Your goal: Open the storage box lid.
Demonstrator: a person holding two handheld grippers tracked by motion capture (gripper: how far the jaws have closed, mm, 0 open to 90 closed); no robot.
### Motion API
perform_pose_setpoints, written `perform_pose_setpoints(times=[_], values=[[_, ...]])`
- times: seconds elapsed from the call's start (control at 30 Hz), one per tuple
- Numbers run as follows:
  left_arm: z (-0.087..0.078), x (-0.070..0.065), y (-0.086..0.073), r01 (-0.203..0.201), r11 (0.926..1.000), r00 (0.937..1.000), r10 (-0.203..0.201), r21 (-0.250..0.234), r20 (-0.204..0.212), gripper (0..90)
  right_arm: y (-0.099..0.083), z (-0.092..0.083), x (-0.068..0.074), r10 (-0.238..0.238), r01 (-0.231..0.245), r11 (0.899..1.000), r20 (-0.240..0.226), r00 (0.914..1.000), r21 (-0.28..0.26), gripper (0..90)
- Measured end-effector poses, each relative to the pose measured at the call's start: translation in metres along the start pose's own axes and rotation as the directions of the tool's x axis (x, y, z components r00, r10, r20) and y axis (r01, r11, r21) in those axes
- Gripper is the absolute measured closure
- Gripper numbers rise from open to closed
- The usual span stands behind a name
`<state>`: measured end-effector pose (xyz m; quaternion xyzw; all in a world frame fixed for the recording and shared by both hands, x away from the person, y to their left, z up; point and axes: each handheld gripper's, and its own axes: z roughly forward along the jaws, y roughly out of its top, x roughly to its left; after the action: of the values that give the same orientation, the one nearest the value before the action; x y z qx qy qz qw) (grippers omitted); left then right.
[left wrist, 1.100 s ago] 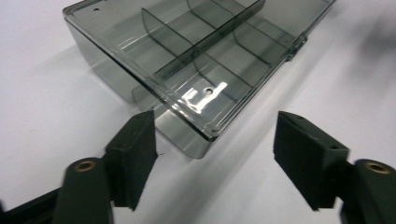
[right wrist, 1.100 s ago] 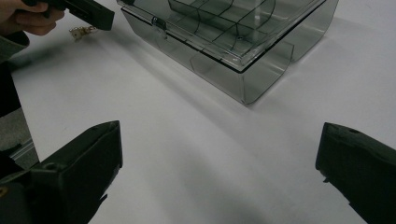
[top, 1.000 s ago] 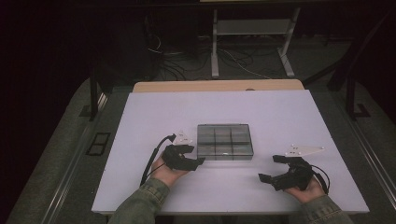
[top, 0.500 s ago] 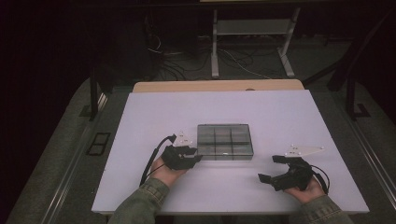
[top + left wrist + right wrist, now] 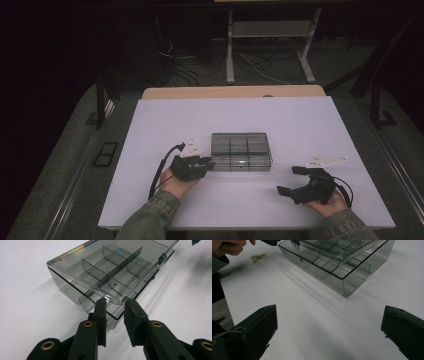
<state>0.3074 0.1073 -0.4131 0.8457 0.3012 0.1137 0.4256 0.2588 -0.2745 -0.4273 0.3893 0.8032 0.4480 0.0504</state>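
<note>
Spanning most of the high view, the white worktop (image 5: pixel 280 125) carries a smoky clear compartment box (image 5: pixel 241 151) near its middle. Its lid (image 5: pixel 110 267) is lifted slightly. The left gripper (image 5: pixel 206 165) has its narrowly parted jaws at the lid's near corner, contact unclear. The right gripper (image 5: pixel 291 181) rests well apart, jaws spread wide and empty. Small metal keys (image 5: pixel 257 257) lie beside the box.

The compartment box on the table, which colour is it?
The compartment box is smoky grey, see-through plastic; the left gripper view shows it best.
</note>
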Motion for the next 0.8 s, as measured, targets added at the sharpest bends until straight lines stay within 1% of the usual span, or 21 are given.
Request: perform_pose_setpoints(times=[0.07,0.1,0.23,0.3,0.4,0.6,0.7,0.8], values=[[-0.001,0.001,0.0,0.0,1.0,1.0,0.0,-0.005,0.003,72.7,0.0,0.0,0.0,0.001,-0.001,1.0,0.001,1.0,-0.001,0.5],[-0.001,0.001,0.0,0.011,0.9998,0.9999,-0.011,-0.017,0.007,73.6,0.0,0.0,0.0,0.001,-0.001,1.0,0.001,1.0,-0.002,0.5],[-0.002,0.002,0.001,0.022,0.999,0.9996,-0.022,-0.04,0.016,76.7,0.0,0.0,0.0,-0.002,0.002,1.0,0.001,1.0,-0.004,0.5],[-0.002,0.002,0.002,0.018,0.9987,0.9997,-0.017,-0.047,0.014,78.7,0.001,0.0,0.0,0.002,-0.002,1.0,-0.004,1.0,-0.001,0.5],[-0.001,0.003,0.004,0.026,0.9978,0.9995,-0.025,-0.062,0.02,82.0,0.002,0.0,-0.002,0.002,-0.002,1.0,-0.012,0.9999,0.003,0.5],[-0.002,0.006,0.01,0.035,0.9951,0.9992,-0.033,-0.093,0.024,88.0,0.01,-0.002,-0.007,0.002,-0.002,1.0,-0.016,0.9999,-0.003,0.5],[-0.002,0.007,0.013,0.046,0.9927,0.9986,-0.043,-0.112,0.031,88.4,0.014,-0.003,-0.01,0.002,-0.002,1.0,-0.013,0.9999,-0.004,0.5],[-0.002,0.008,0.018,0.045,0.9915,0.9987,-0.042,-0.122,0.031,88.4,0.021,-0.003,-0.012,-0.002,0.002,1.0,-0.009,1.0,-0.011,0.5]])
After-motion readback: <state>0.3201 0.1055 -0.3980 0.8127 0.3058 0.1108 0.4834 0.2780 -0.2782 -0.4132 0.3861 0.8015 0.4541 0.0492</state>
